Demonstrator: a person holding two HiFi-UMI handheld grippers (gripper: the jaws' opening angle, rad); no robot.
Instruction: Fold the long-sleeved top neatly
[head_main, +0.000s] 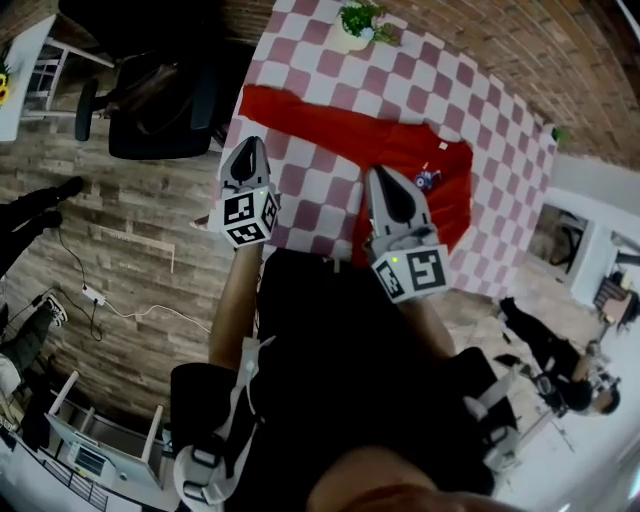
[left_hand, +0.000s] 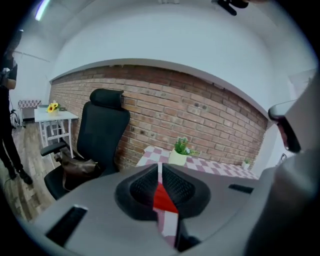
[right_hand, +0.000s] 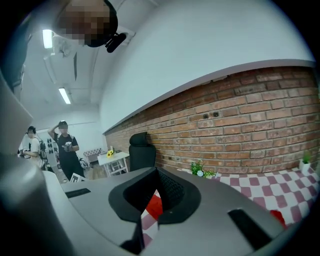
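Checked tabletop (head_main: 305, 185) fills the upper middle of your head view. The red top (head_main: 400, 150) lies across it, one sleeve (head_main: 290, 108) stretched toward the upper left and the body bunched at centre right. A black chair (head_main: 150, 110) sits off the tabletop's upper-left corner. Your left tool (head_main: 251, 143) hangs over the near left edge, clenched on nothing. Your right tool (head_main: 380, 173) hovers over the top's near part, clenched too and empty, with red cloth showing beyond its tips. A little plant (head_main: 360, 22) stands at the upper edge.
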